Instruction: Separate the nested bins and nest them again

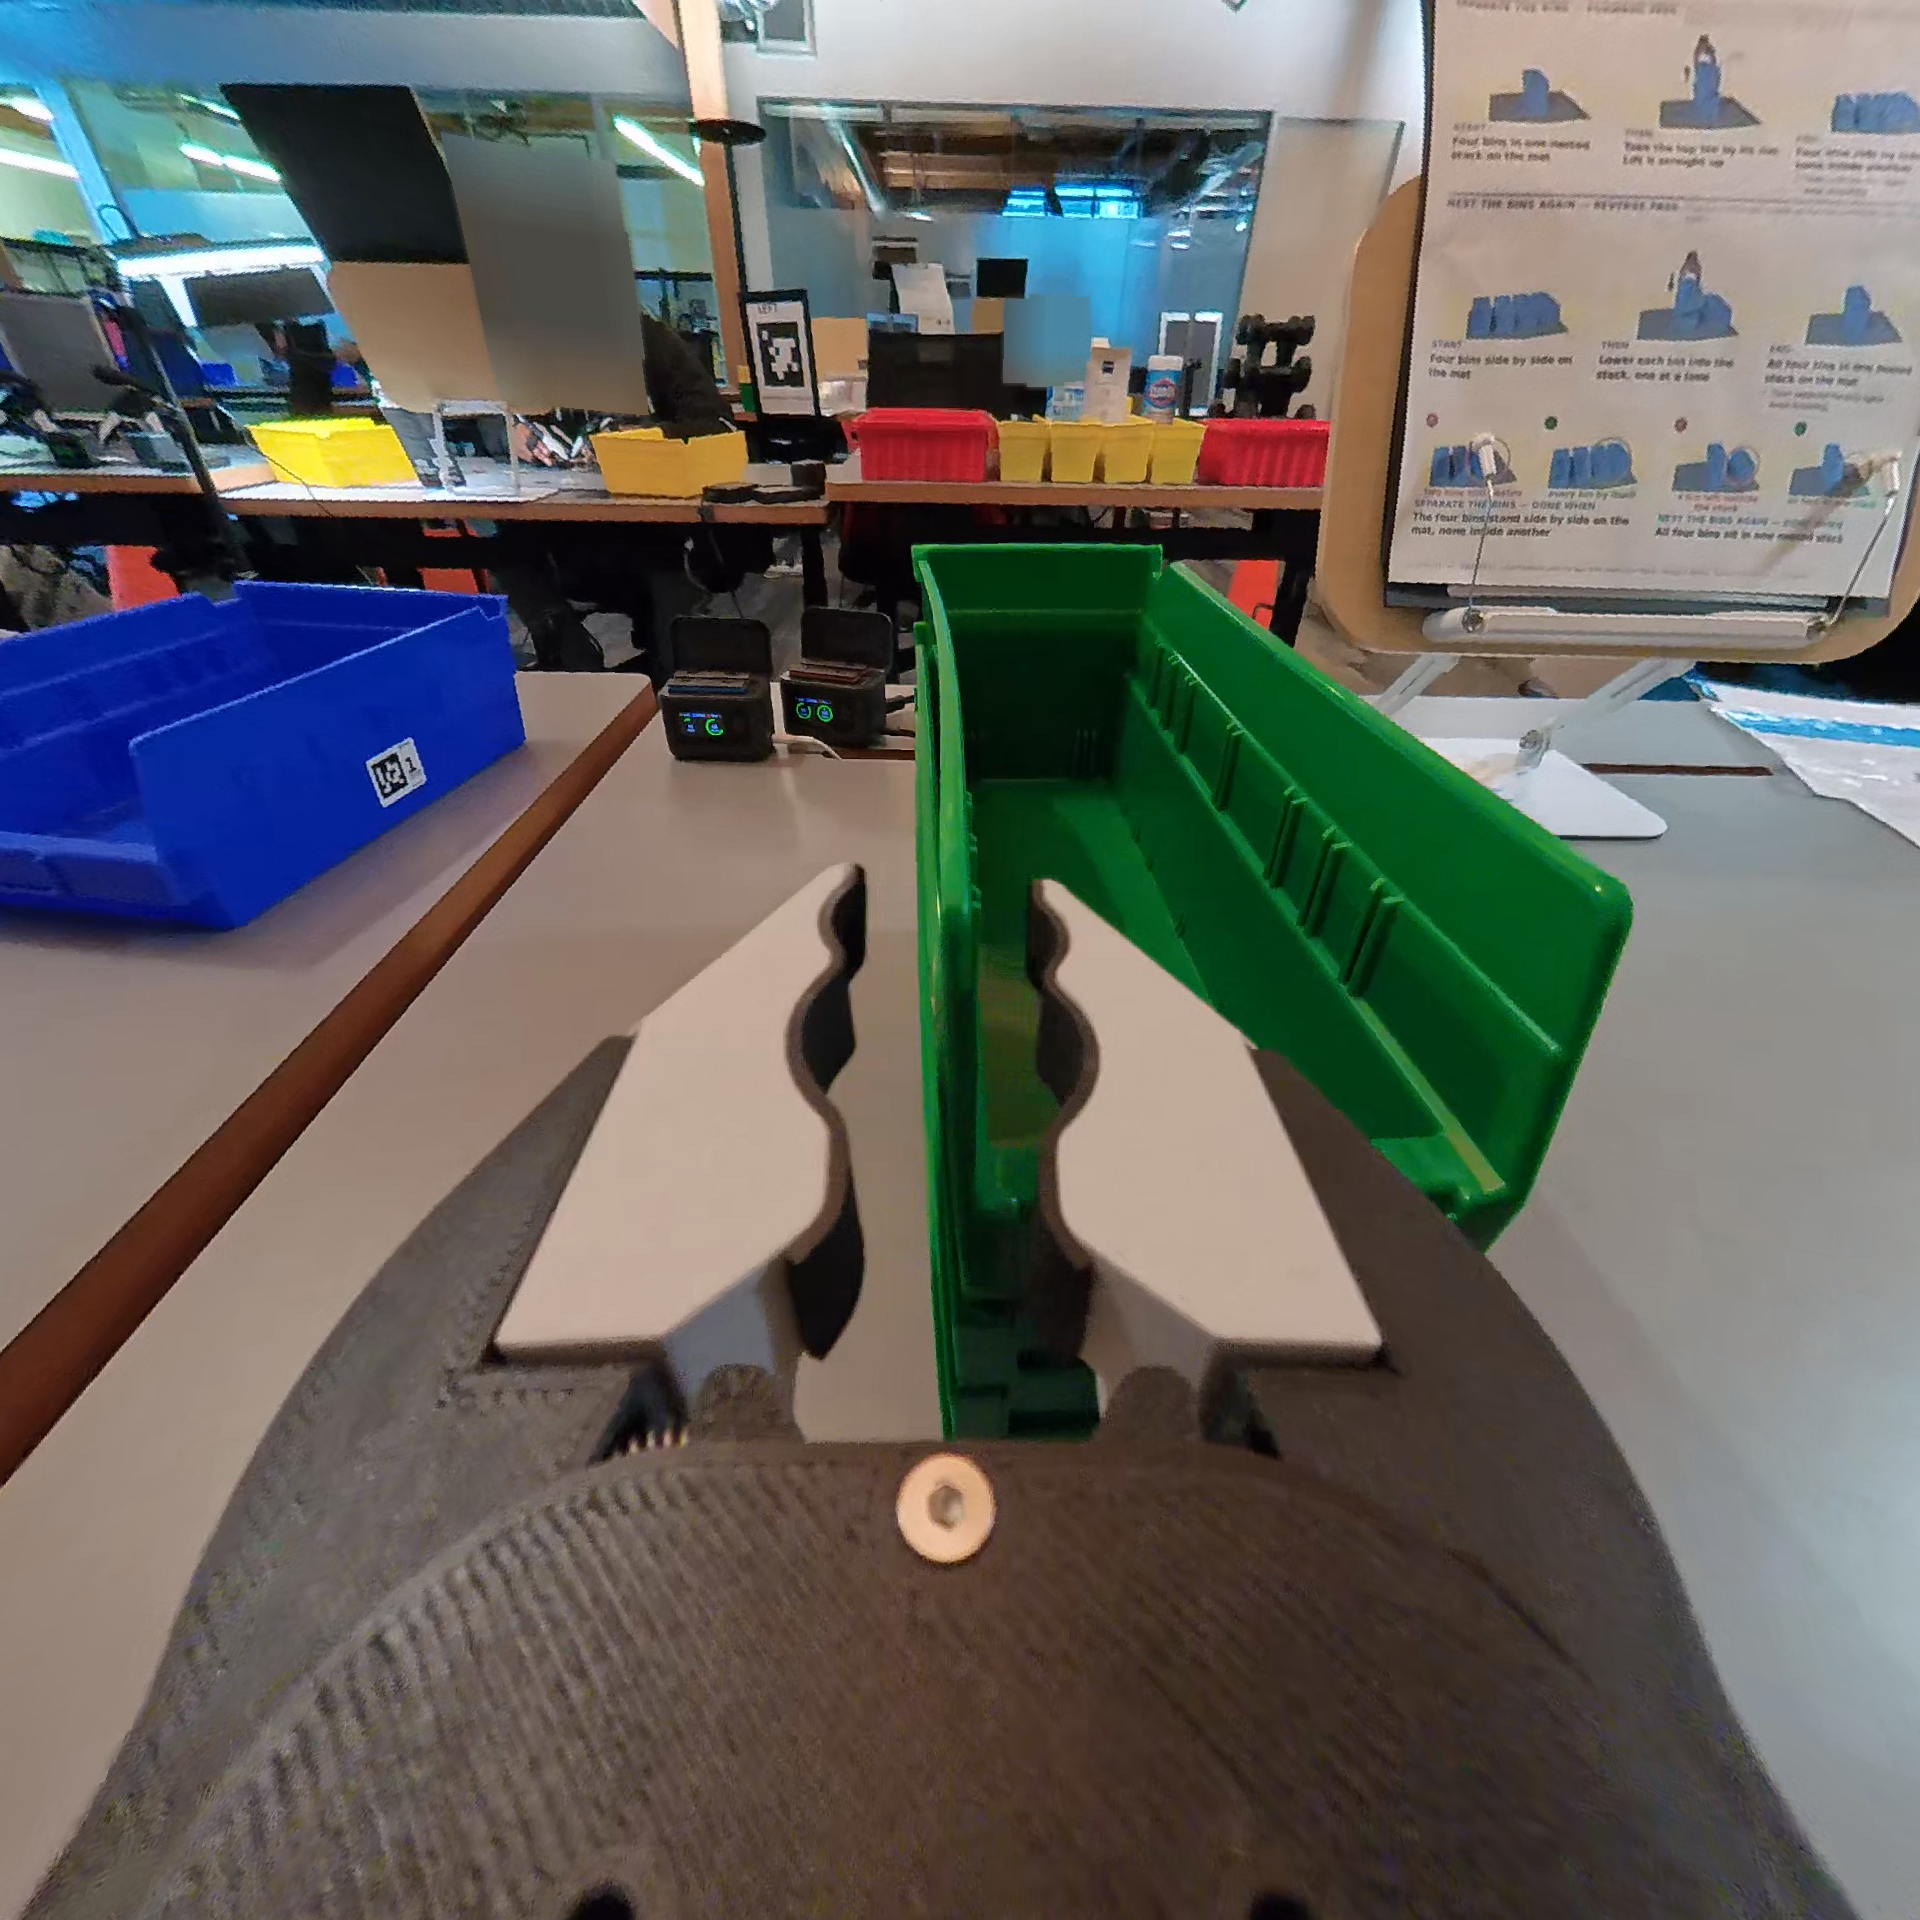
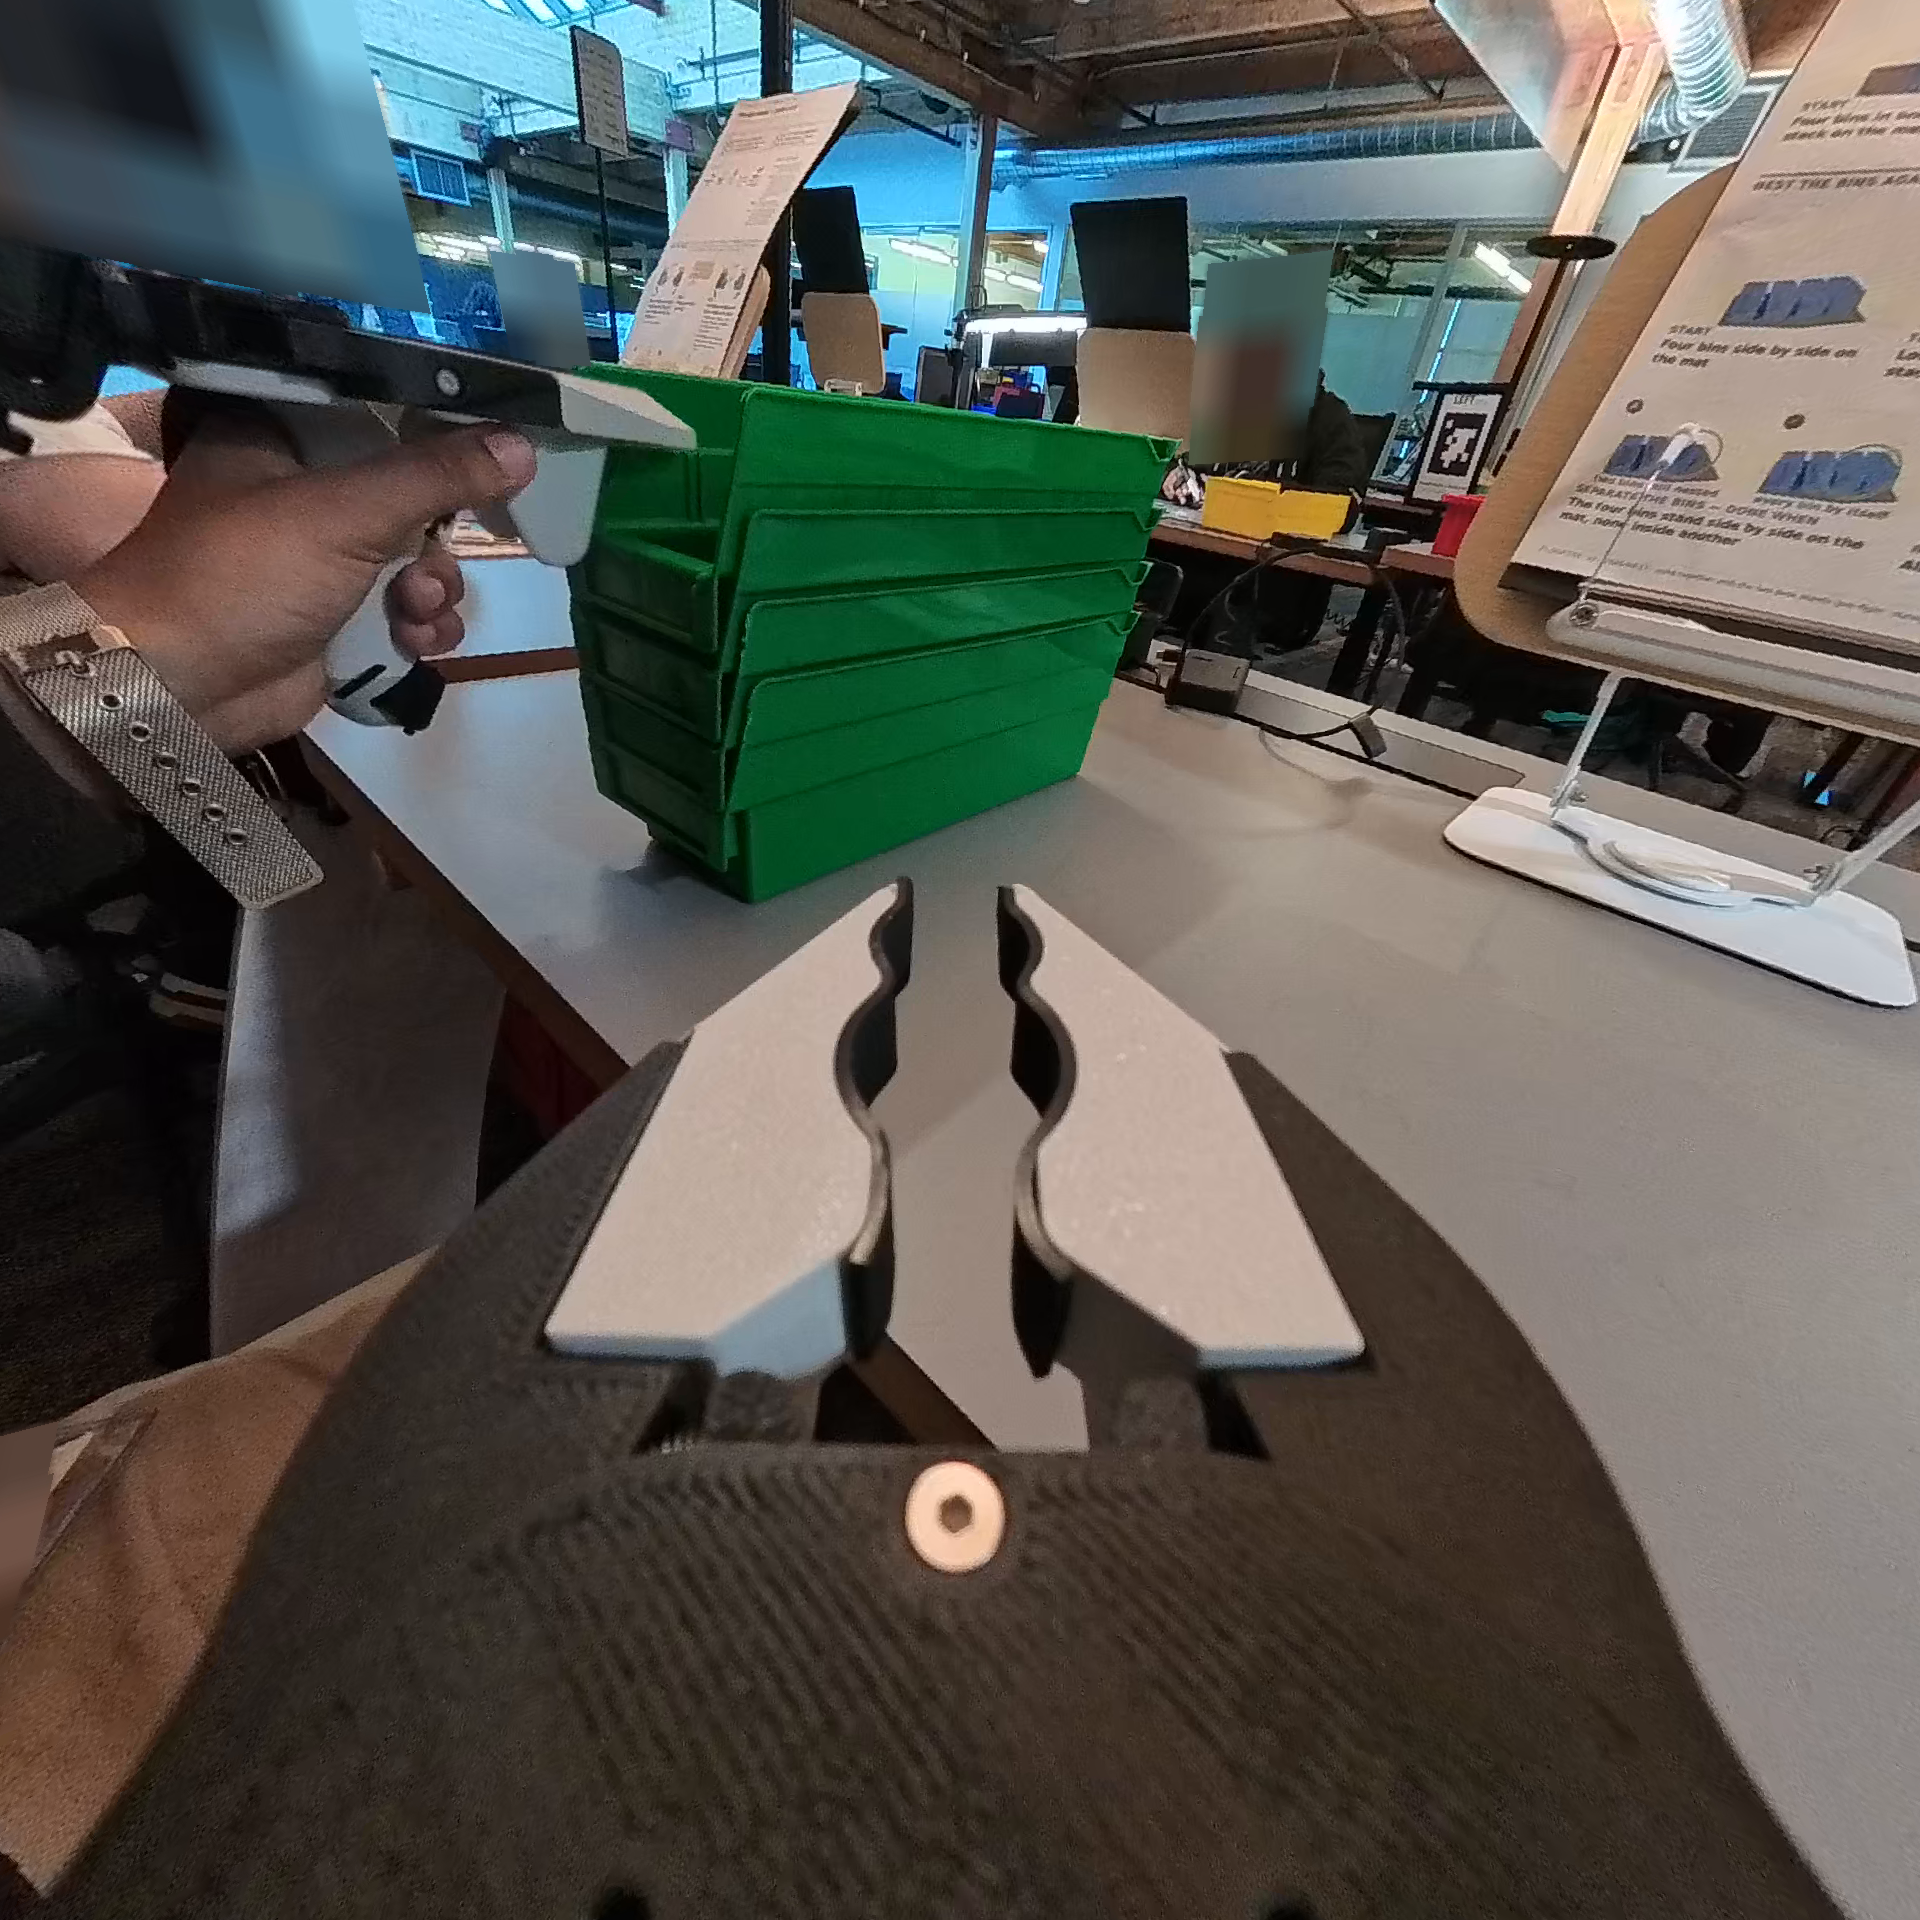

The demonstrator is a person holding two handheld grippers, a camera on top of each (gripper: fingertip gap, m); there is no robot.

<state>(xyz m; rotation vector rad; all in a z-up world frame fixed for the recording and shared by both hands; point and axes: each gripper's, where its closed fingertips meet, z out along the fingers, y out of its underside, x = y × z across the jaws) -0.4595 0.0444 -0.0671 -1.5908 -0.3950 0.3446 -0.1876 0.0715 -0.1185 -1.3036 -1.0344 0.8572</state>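
The left claw (image 1: 945,914) straddles the near side wall of the top green bin (image 1: 1195,831), one finger outside and one inside. A visible gap remains on the outer side, so whether it is clamped I cannot tell. In the right wrist view this claw sits at the rim of the green bin stack (image 2: 862,644), which stands on the grey bench (image 2: 1351,1039). All the bins in that stack appear nested; I count about four or five rims. The right claw (image 2: 954,904) hovers in front of the stack, narrowly parted and empty, well apart from it. Left of the stack, a blue bin (image 1: 239,748) rests on a neighbouring bench. Separation looks barely begun: no green bin stands alone, so every lift-out and the whole re-nesting remain.
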